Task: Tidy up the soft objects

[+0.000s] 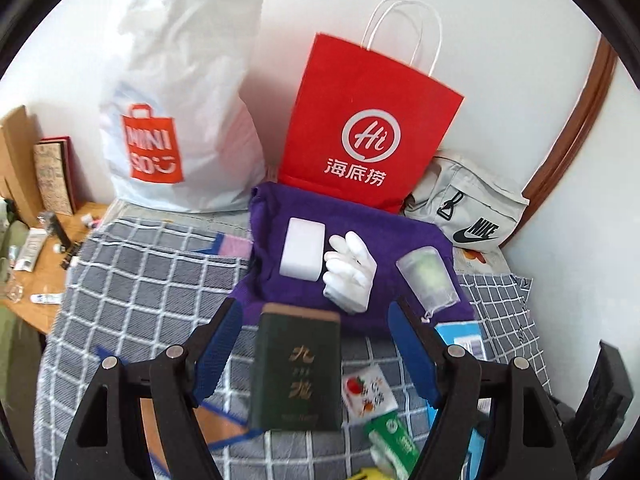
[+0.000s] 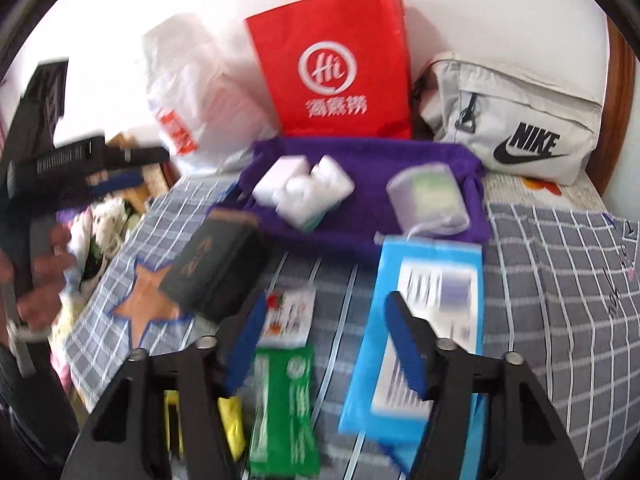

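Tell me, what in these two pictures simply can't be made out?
- Blue packet label, right wrist view: motion blur makes its print unreadable.
- Green packet, left wrist view: cut off by the bottom edge and the tool's arm.
- Red Haidilao bag and white Miniso bag contents: hidden by their own walls.

The back of the bed (image 1: 132,276) is walled off by a white plastic bag (image 1: 180,92), a red paper bag (image 1: 368,120) and a grey pouch (image 1: 468,208) standing side by side against the wall, with the purple cloth (image 1: 360,232) just before them carrying a white block (image 1: 302,248), a white glove (image 1: 350,268) and a small clear pouch (image 1: 426,276). Nearer, a dark green box (image 1: 298,364), a small printed sachet (image 1: 368,394), a green packet (image 2: 286,396) and a blue pack (image 2: 424,320) crowd the middle. Bare checked cover lies open on the far left (image 1: 132,276) and far right (image 2: 560,280) of the bed.
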`<action>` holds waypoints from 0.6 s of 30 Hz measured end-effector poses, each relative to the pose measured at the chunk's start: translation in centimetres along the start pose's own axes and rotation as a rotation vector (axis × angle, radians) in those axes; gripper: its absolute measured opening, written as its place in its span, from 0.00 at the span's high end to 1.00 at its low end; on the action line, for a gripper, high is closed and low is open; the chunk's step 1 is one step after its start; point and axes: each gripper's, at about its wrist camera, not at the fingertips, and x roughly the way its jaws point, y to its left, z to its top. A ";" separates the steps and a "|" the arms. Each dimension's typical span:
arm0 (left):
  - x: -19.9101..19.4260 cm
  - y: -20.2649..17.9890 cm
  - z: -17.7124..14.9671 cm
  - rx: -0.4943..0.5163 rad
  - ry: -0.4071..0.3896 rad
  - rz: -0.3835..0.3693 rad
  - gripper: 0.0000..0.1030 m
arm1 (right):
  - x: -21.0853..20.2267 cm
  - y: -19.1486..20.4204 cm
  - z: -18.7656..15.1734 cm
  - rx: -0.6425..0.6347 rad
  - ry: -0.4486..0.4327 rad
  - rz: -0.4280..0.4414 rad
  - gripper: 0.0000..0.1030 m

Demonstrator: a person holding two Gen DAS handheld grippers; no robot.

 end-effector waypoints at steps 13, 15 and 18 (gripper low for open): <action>-4.9 0.5 -6.7 -0.008 0.008 -0.006 0.28 | -2.0 0.1 -11.3 -0.042 0.096 0.075 0.53; -5.1 0.8 -7.8 -0.009 0.017 0.000 0.28 | -1.4 0.0 -12.9 -0.050 0.122 0.086 0.55; -5.2 1.2 -9.2 -0.008 0.030 0.010 0.28 | -0.4 0.3 -14.7 -0.072 0.170 0.095 0.61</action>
